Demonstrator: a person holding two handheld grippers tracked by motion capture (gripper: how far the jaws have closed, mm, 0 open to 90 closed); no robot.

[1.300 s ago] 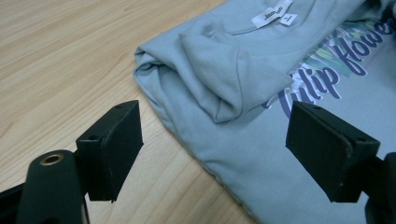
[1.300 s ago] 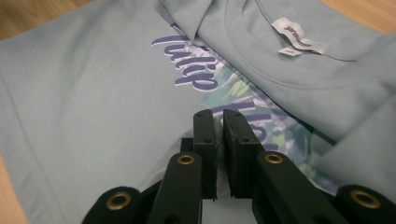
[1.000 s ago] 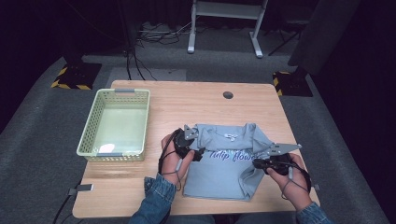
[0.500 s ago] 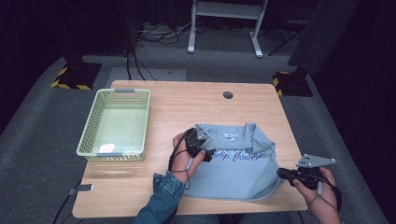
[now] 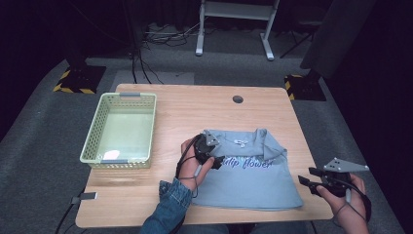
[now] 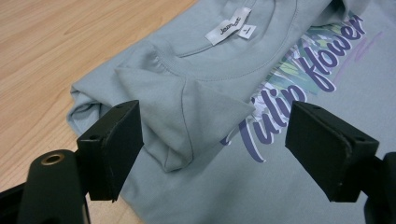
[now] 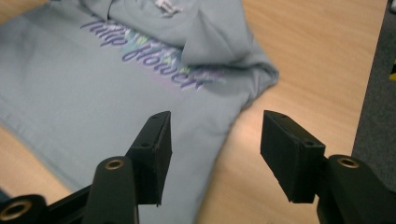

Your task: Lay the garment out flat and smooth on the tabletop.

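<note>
On the pale wooden table (image 5: 170,195) lies my folded light-blue cotton T-shirt (image 5: 248,183) with purple lettering, well to the right of the pale green plastic mesh basket (image 5: 95,131). My left gripper (image 6: 212,140) hangs over the shirt's near-left sleeve, jaws spread wide, pads clear of the cloth. My right gripper (image 7: 212,154) sits off the shirt's right edge; its jaws have just been opening, with only the hem and bare wood below them.

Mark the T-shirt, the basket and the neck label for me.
T-shirt (image 5: 248,183): high view, plain lower front.
basket (image 5: 92,134): high view, left wall.
neck label (image 6: 229,26): left gripper view, white tag's middle.
</note>
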